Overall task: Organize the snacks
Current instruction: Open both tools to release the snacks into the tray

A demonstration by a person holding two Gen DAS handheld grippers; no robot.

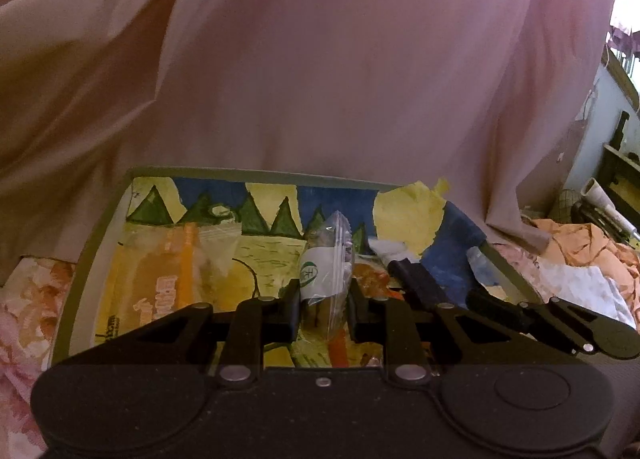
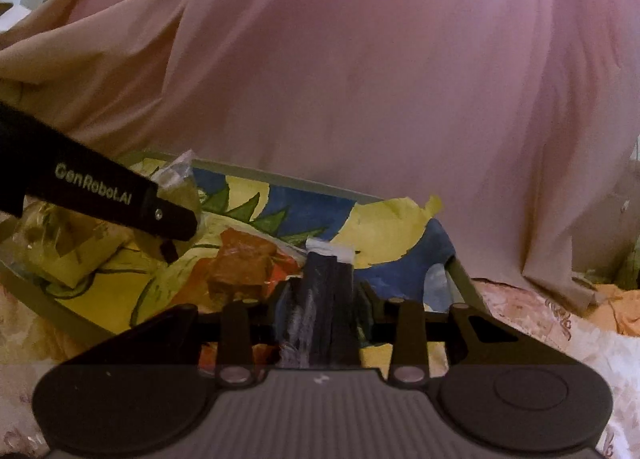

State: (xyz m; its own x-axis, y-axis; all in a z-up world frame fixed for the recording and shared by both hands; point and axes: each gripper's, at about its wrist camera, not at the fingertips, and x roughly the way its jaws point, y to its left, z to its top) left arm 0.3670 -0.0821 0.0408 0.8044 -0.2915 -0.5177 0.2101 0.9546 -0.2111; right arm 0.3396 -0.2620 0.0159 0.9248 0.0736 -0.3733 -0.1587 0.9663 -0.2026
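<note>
While the left gripper pinches a light, crinkly clear snack packet mid-body, the right gripper clamps a soft dark wrapper above the tray.

Clear packet: contents blurred, label unreadable. Dark packet: lower end hidden behind gripper body. Tray: near edge hidden.

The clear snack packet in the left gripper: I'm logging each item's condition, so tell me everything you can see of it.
The clear snack packet is a see-through plastic pouch with a crimped, serrated top edge and a white label bearing a green round logo. Brownish contents show through, too blurred to identify. It stands roughly upright, leaning slightly right, pinched at its lower part by the shut left gripper, above the colourfully lined tray. In the right wrist view only its clear top shows behind the gripper's finger.
</note>
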